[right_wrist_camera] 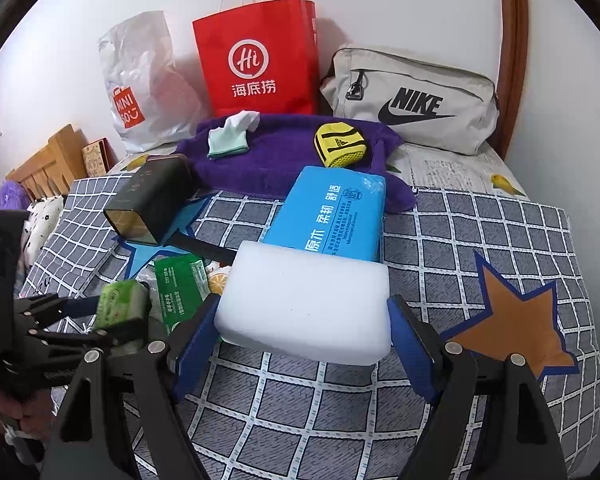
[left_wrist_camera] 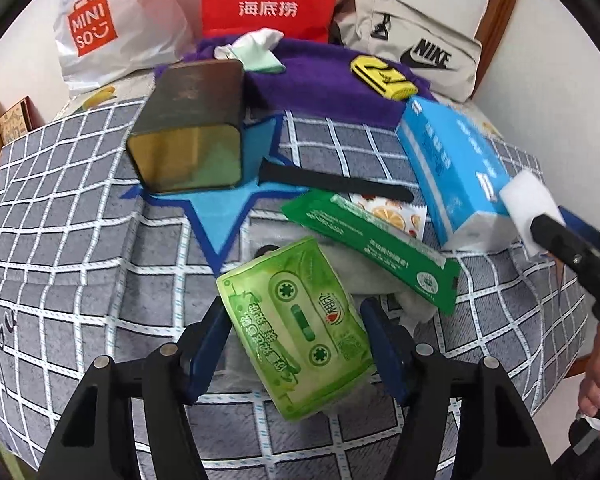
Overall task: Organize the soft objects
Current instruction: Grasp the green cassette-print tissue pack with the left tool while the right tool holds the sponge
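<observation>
My left gripper [left_wrist_camera: 296, 328] is shut on a light green tissue pack [left_wrist_camera: 296, 332] with a cassette print, held above the checked bed cover [left_wrist_camera: 80, 240]; the pack also shows in the right wrist view [right_wrist_camera: 122, 304]. My right gripper [right_wrist_camera: 304, 316] is shut on a white sponge block [right_wrist_camera: 308, 300], in front of a blue tissue pack [right_wrist_camera: 332, 208]. In the left wrist view the sponge [left_wrist_camera: 532, 200] sits at the right by the blue tissue pack [left_wrist_camera: 456, 168]. A green wipes pack [left_wrist_camera: 372, 240] lies behind the left gripper.
A dark metal tin [left_wrist_camera: 192, 132] lies on its side at the left. A purple towel [right_wrist_camera: 284, 156] holds a small white-green cloth [right_wrist_camera: 230, 136] and a yellow pouch [right_wrist_camera: 340, 144]. A Miniso bag [right_wrist_camera: 140, 88], red paper bag [right_wrist_camera: 256, 64] and Nike bag [right_wrist_camera: 412, 100] line the wall.
</observation>
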Demonstrator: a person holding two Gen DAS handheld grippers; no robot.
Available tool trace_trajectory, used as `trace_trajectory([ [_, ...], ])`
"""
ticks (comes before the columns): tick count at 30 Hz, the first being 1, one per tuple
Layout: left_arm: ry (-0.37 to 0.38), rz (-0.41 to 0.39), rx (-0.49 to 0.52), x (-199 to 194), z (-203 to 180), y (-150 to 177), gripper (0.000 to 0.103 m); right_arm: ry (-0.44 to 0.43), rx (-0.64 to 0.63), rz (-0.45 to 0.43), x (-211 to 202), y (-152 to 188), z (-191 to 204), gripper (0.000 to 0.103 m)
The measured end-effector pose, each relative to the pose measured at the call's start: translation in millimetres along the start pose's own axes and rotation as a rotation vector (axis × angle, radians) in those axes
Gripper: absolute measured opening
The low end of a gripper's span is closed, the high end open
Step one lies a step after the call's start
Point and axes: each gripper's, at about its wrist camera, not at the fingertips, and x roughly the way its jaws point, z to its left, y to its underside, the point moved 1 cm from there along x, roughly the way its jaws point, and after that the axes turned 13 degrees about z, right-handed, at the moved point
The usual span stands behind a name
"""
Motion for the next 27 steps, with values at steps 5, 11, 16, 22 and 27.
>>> trace_trajectory([
  [5, 0.012, -0.025, -0.010, -14, 7, -7, 0.064, 0.000, 0.009, 0.002, -2, -6, -4, 0.081],
  [11, 0.028, -0.042, -0.037, -24, 13, -22, 0.064, 0.002, 0.007, 0.001, -5, -18, -3, 0.081],
  [16, 0.036, -0.063, -0.034, -35, 15, -34, 0.064, 0.010, -0.010, -0.005, -12, -29, -1, 0.081],
  [22, 0.030, -0.081, -0.028, -43, 18, -47, 0.064, 0.015, -0.006, -0.011, -18, -41, -4, 0.081],
  [27, 0.036, -0.092, -0.046, -48, 25, -59, 0.064, 0.021, -0.004, -0.003, -15, -51, -5, 0.081],
])
